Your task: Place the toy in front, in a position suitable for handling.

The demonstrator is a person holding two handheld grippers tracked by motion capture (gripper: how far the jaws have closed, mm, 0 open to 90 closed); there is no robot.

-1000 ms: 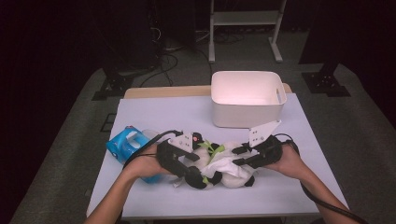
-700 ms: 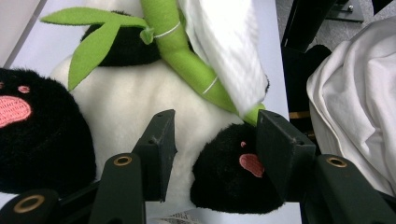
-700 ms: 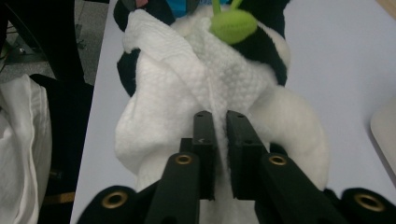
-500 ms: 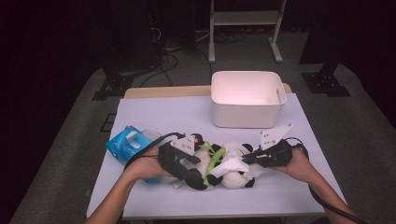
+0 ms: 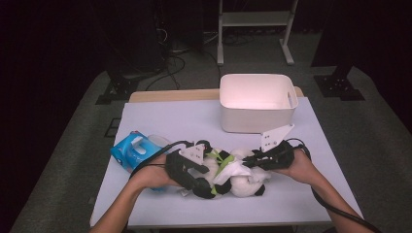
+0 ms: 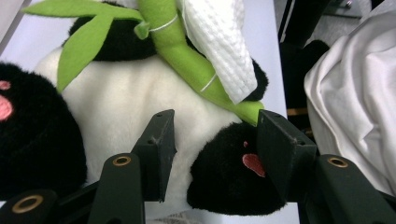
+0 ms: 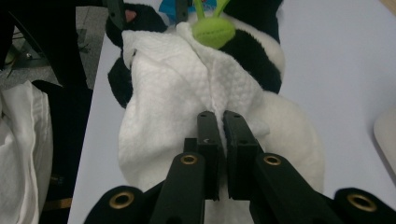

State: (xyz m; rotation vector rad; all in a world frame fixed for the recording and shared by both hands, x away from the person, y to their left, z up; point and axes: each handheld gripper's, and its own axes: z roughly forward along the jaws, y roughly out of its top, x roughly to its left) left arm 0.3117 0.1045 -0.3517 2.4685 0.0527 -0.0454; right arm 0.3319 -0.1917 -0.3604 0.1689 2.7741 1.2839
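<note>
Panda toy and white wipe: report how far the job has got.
Done: the left claw is clamped on the panda toy's black paw, pinning it to the table; the right claw has just closed on the white wipe lying across the toy. In hand: wiping the plush. Left, probably: finish wiping, then the white bin behind.

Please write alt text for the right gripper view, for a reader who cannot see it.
The right hand-held gripper, jaws shut, pinches a white wipe draped over a plush panda lying on a white table. A green bamboo piece sits on the panda.
</note>
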